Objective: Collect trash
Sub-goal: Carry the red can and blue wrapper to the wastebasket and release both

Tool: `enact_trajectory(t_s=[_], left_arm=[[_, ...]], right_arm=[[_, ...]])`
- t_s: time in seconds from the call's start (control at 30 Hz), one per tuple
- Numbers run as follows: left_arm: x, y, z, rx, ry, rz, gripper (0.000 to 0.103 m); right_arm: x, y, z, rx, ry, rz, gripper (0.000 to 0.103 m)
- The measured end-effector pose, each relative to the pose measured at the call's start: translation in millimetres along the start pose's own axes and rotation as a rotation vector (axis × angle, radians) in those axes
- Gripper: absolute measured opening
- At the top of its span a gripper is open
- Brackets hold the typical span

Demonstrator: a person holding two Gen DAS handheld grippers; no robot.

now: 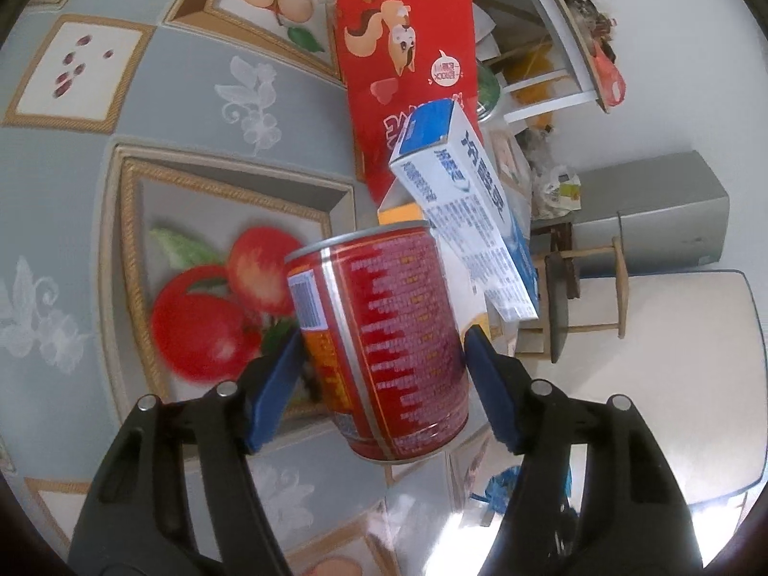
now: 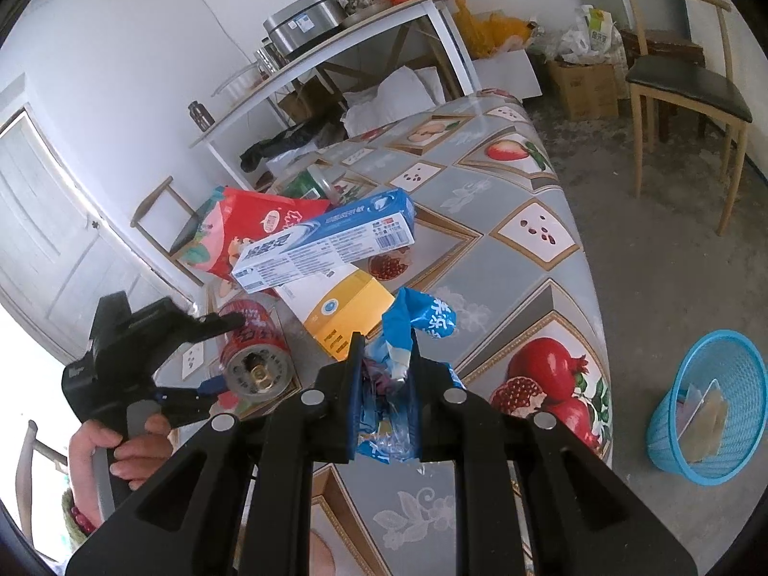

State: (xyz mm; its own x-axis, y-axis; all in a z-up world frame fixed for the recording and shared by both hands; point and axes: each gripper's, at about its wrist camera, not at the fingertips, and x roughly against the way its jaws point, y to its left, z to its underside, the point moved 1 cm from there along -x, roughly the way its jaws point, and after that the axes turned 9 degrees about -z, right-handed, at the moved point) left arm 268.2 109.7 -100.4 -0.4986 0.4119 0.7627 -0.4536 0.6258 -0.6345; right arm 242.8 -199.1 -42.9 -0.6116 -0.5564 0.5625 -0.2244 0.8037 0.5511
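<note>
My left gripper [image 1: 381, 341] is shut on a red drink can [image 1: 384, 336] and holds it just over the fruit-patterned tablecloth [image 1: 144, 192]. The can also shows in the right wrist view [image 2: 257, 355], held by the left gripper [image 2: 225, 355]. My right gripper [image 2: 384, 360] is shut on a crumpled blue wrapper [image 2: 417, 321]. A blue-white toothpaste box [image 2: 331, 245] lies across a yellow-white box [image 2: 345, 312] and a red snack bag [image 2: 240, 235]. The toothpaste box [image 1: 470, 221] and the bag [image 1: 408, 48] show beyond the can.
A blue mesh waste basket [image 2: 710, 408] with some paper in it stands on the floor right of the table. A wooden chair [image 2: 681, 81] stands far right. A white shelf [image 2: 336, 48] with a cooker and bags is behind the table. A green-lidded jar [image 2: 312, 182] stands behind the bag.
</note>
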Motion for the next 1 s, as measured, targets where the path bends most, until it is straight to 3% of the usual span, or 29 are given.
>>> enact_trajectory(t_s=[0.13, 0.5, 1.0], left_arm=[[12.1, 10.4, 12.4, 0.005, 0.031, 0.059, 0.064], [40.1, 41.1, 53.7, -0.074, 0.111, 0.1, 0.064], [59.5, 47.4, 71.3, -0.073, 0.143, 0.215, 0.063]], right_arm=[[2.2, 4.4, 3.1, 0.002, 0.003, -0.004, 0.016], [3.4, 18.1, 16.4, 0.013, 0.032, -0.023, 0.016], [1.5, 38.7, 31.5, 0.004, 0.082, -0.109, 0.016]])
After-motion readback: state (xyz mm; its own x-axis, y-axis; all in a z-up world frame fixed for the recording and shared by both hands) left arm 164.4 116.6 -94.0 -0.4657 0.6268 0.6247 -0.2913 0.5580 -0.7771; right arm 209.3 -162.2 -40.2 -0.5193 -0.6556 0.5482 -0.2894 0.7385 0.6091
